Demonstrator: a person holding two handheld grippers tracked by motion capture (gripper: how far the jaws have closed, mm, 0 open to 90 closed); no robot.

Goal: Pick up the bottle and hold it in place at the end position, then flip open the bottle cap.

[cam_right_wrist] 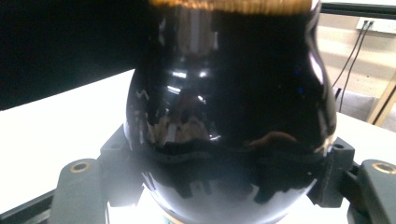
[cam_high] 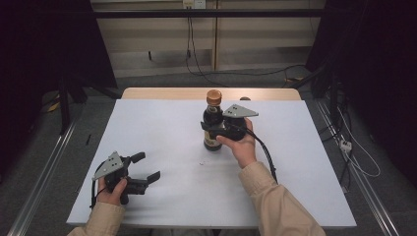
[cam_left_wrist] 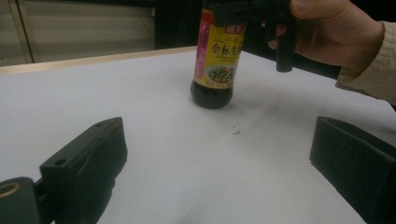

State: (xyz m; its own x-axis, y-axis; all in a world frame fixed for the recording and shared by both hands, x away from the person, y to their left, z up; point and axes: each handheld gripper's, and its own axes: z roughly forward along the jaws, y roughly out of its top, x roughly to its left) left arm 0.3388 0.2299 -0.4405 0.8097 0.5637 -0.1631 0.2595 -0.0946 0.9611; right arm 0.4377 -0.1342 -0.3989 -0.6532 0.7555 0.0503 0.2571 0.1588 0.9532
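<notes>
White surface (cam_high: 162, 132): right gripper (cam_high: 212, 129) fingers clamped on sauce bottle (cam_high: 213, 123); keep it upright. Left gripper (cam_high: 147, 169) fingers apart.

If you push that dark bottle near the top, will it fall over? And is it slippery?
Probably yes: the bottle is tall and narrow on a small base, so a push near the orange cap could tip it. Its glossy surface, mirror-like in the right gripper view, looks slippery. It seems full of dark liquid, so likely heavy. The right gripper grips its middle.
</notes>
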